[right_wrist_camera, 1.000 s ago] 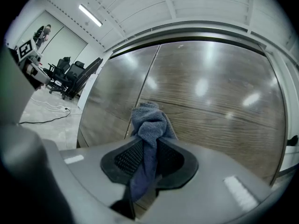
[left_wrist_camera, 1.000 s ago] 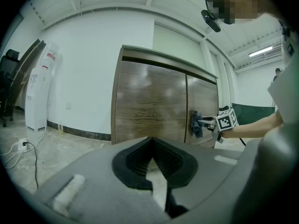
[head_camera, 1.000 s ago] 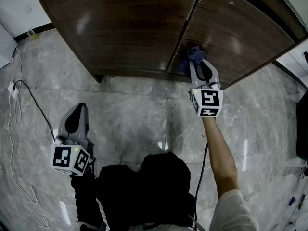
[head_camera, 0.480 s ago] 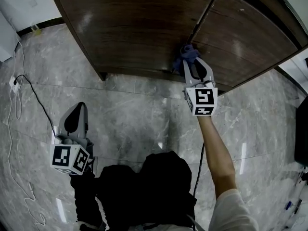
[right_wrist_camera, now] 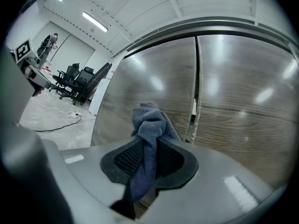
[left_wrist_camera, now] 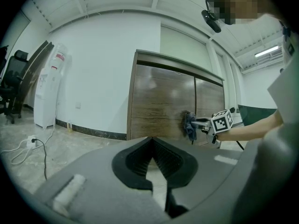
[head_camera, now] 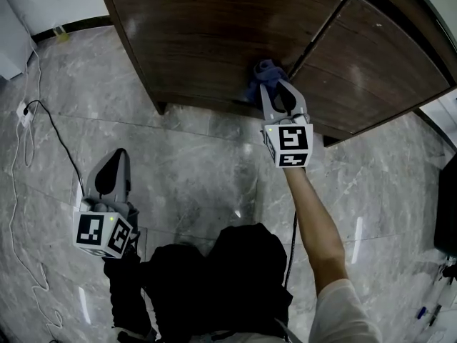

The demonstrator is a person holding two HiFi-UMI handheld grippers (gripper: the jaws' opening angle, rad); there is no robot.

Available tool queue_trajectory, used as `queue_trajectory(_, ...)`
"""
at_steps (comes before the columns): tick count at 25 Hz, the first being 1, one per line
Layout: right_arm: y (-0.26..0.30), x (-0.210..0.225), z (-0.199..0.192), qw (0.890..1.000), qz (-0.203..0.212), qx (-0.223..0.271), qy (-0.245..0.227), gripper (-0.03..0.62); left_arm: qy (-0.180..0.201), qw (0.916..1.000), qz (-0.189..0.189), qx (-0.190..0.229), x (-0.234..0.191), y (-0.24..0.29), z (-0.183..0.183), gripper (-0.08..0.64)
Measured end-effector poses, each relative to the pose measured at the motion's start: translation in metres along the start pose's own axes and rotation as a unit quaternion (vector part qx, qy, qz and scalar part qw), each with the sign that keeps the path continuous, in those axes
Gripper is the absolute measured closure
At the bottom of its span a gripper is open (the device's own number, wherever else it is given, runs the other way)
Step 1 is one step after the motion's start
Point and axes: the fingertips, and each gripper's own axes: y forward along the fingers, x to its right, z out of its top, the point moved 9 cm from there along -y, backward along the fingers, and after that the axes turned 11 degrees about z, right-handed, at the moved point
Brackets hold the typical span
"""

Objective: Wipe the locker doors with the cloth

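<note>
Lockers [head_camera: 235,6]: right claw [head_camera: 277,90], clamped on cloth [head_camera: 261,76], has slid off right door [head_camera: 378,56] across seam [head_camera: 321,31] onto left door [head_camera: 200,48]; wiping underway. Left claw [head_camera: 118,156] closed, empty.

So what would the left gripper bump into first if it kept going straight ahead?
Most likely the locker's left door, low down, since the left gripper aims there; only floor lies between, and depth is hard to judge.

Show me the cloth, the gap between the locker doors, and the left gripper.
cloth [right_wrist_camera: 148,120], right gripper view, bunched top.
gap between the locker doors [head_camera: 321,28], head view, midway along.
left gripper [head_camera: 120,157], head view, closed tips.
</note>
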Motion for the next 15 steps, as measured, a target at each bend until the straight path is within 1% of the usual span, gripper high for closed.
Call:
queue_trajectory(5, 0.015, -0.013, 0.006, 1.000, 0.012, 0.007, -0.002, 0.504, -0.001, 1.0000, 0.007, 0.000, -0.008, -0.004, -0.001, 0.558)
queue_trajectory(15, 0.054, -0.051, 0.019, 0.998, 0.053, 0.012, -0.003, 0.505, -0.005, 0.9997, 0.024, -0.001, -0.028, -0.013, -0.003, 0.558)
